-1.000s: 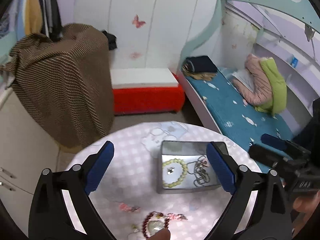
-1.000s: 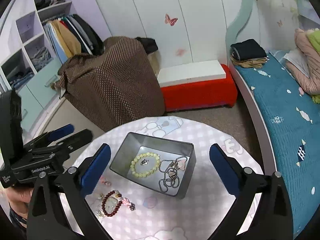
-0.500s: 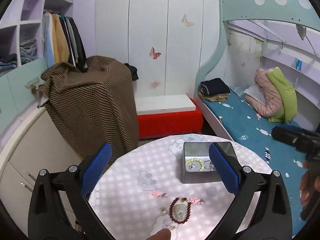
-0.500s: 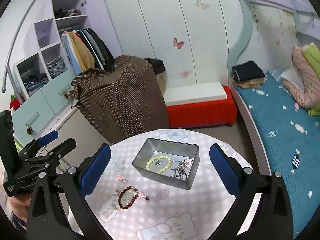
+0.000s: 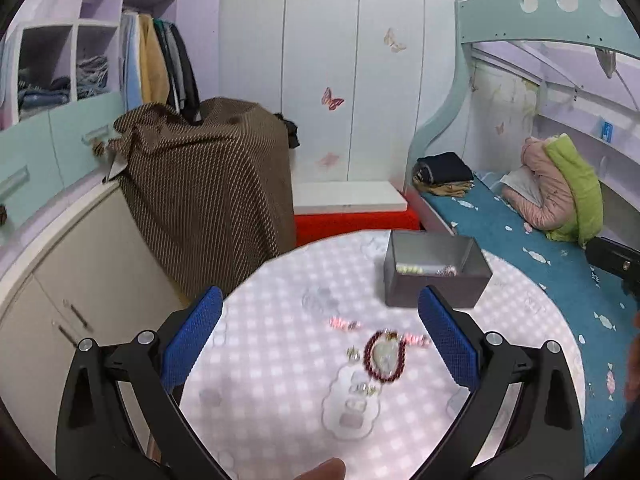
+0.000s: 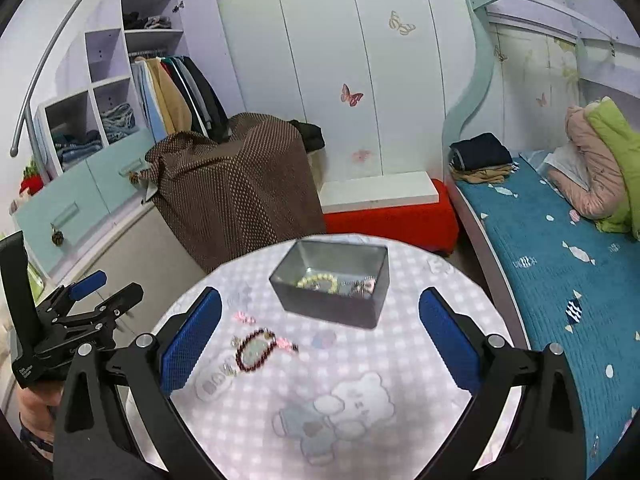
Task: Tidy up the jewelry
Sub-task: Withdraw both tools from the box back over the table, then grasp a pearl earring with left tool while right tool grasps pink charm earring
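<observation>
The left gripper (image 5: 320, 332) stands wide open, its two blue textured pads far apart with nothing between them but the air above the table; it touches nothing. The right gripper (image 6: 320, 332) is spread just as wide and is likewise empty, clear of every item.

The landmark is the grey metal box (image 6: 334, 286), a rectangular open tin with smooth dull walls, sitting toward the far side of the round table (image 6: 400, 360), whose cloth is a pale pink-and-white check printed with cartoon bears. Inside the box lies a bracelet of round pale green beads (image 6: 318, 282), and beside it a tangle of silvery chain (image 6: 360, 286). In the left wrist view only a sliver of these contents shows over the box's near wall.

On the cloth in front of the box, nearer the grippers, lies a dark red bead bracelet (image 5: 385, 360), a closed ring of small glossy beads surrounding a pale oval stone. Just beside it are small pink pieces (image 5: 344, 324) and a few tiny silvery items (image 5: 354, 354), too blurred to name.

Both grippers are held above the near edge of the table, pointing forward and slightly down at the box. In the right wrist view the left gripper appears off to the left of the table, gripped from below by a hand (image 6: 36, 400).
</observation>
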